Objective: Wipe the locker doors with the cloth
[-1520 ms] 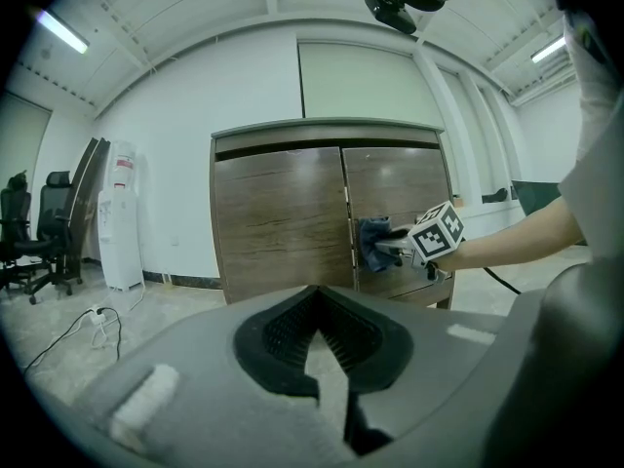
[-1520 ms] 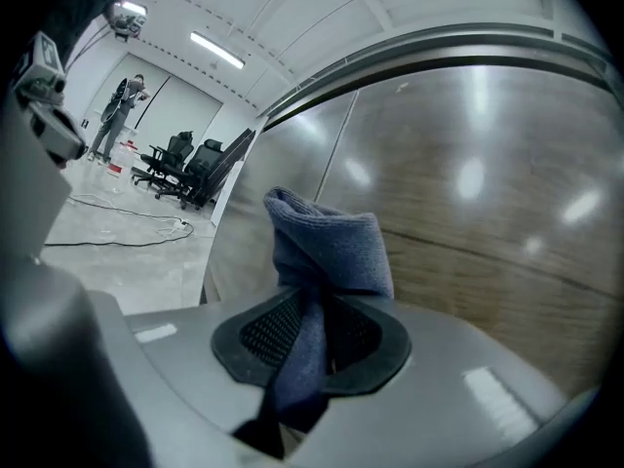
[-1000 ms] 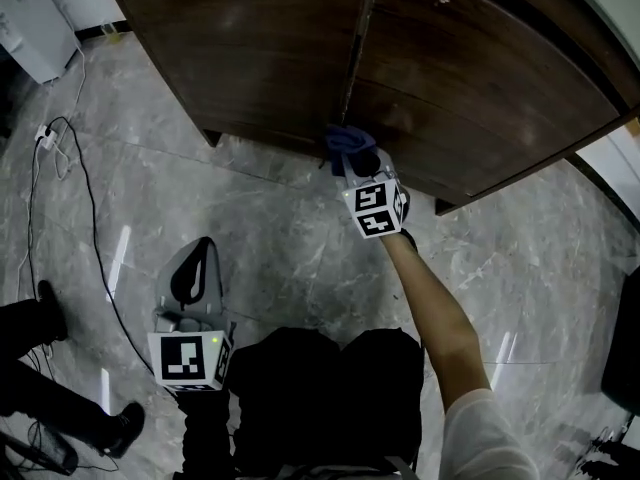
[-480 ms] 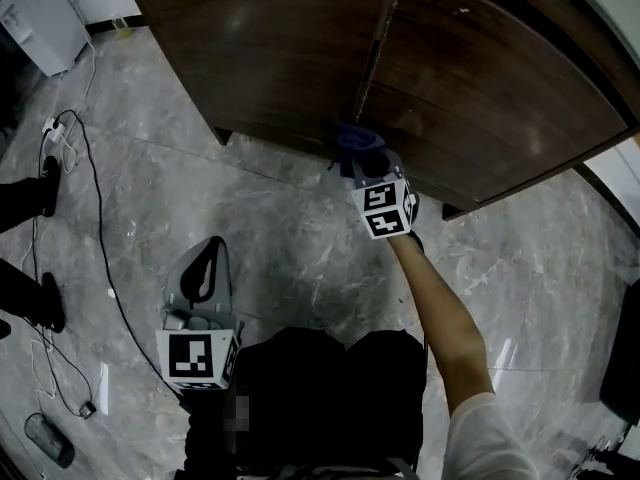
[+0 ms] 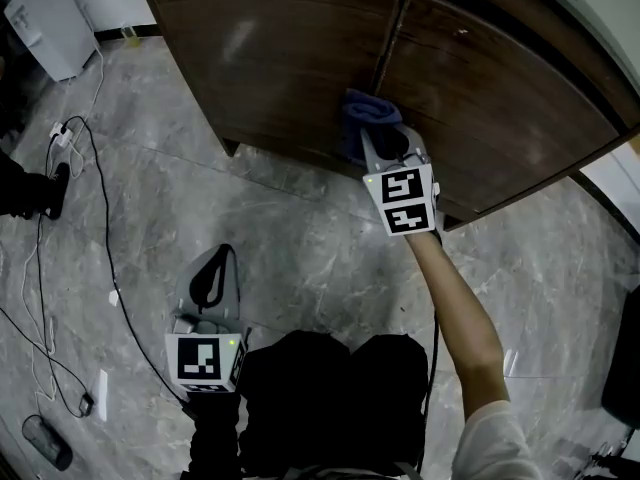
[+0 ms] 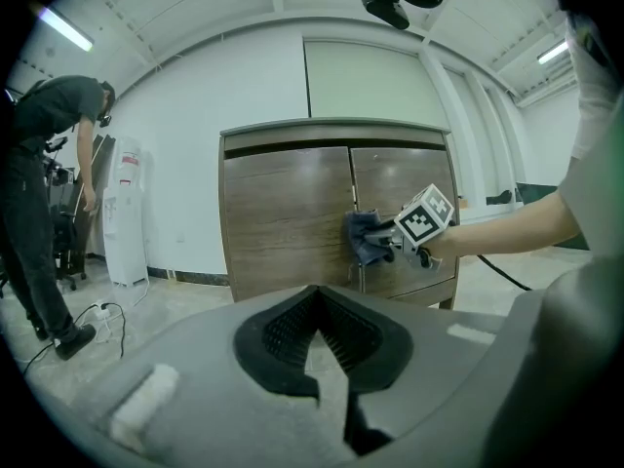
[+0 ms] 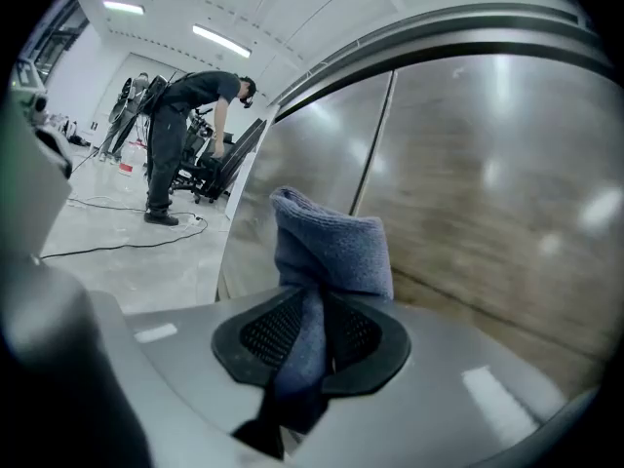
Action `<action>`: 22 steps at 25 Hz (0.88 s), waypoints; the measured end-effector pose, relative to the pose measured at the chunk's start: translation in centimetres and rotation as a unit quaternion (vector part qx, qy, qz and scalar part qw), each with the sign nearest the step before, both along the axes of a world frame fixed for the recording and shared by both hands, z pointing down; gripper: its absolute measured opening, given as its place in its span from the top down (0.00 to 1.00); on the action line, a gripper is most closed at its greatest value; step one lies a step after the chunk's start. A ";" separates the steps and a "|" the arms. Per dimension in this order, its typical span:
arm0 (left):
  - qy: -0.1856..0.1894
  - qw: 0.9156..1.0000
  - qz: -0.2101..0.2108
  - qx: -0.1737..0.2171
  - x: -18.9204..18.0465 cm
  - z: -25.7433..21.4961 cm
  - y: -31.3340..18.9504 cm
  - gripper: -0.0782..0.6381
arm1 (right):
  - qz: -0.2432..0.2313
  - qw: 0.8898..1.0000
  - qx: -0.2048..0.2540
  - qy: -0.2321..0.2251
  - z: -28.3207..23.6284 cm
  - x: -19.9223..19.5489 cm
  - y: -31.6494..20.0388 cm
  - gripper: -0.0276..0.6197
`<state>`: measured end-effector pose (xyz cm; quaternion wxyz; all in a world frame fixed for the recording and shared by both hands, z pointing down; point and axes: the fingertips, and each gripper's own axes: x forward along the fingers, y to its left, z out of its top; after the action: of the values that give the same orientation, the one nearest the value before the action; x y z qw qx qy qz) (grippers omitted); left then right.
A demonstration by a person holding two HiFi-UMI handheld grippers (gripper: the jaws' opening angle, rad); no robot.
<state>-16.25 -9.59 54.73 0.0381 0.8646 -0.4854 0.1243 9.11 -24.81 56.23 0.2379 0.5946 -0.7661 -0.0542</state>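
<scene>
At the far left a cable (image 5: 108, 258) trails over the grey marble floor (image 5: 300, 228), and a white machine (image 5: 40, 18) stands in the upper left corner. The left claw (image 5: 208, 273) hangs at lower left, jaws together on nothing, taking no part. Above centre, the blue cloth (image 5: 365, 118) is pinched fast in the right claw (image 5: 385, 148) and pressed to the brown locker doors (image 5: 280, 58), right at the seam between them. I'd say the wiping is under way. Neither door shows streaks or a cleaned patch, so I can't tell how much is done. Most of both doors may need a pass yet. Across the bright white room another person (image 7: 185, 135) bends over some gear.
</scene>
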 end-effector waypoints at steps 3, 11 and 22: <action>0.003 1.000 -0.001 -0.002 0.0 -0.4 0.2 0.89 | 0.002 1.000 0.019 0.000 -3.7 -0.3 -0.2 0.85; 0.008 1.000 0.006 0.001 0.0 -0.4 0.6 0.89 | 0.006 0.999 0.049 -0.013 -10.9 -0.7 -0.7 0.85; 0.015 1.000 0.005 0.004 0.0 -0.8 0.6 0.89 | 0.010 0.995 0.090 -0.029 -18.6 -0.7 -1.5 0.85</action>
<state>-16.26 -9.00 53.96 0.0411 0.8688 -0.4811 0.1098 8.37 -26.28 37.62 0.1619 0.6227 -0.7584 -0.1037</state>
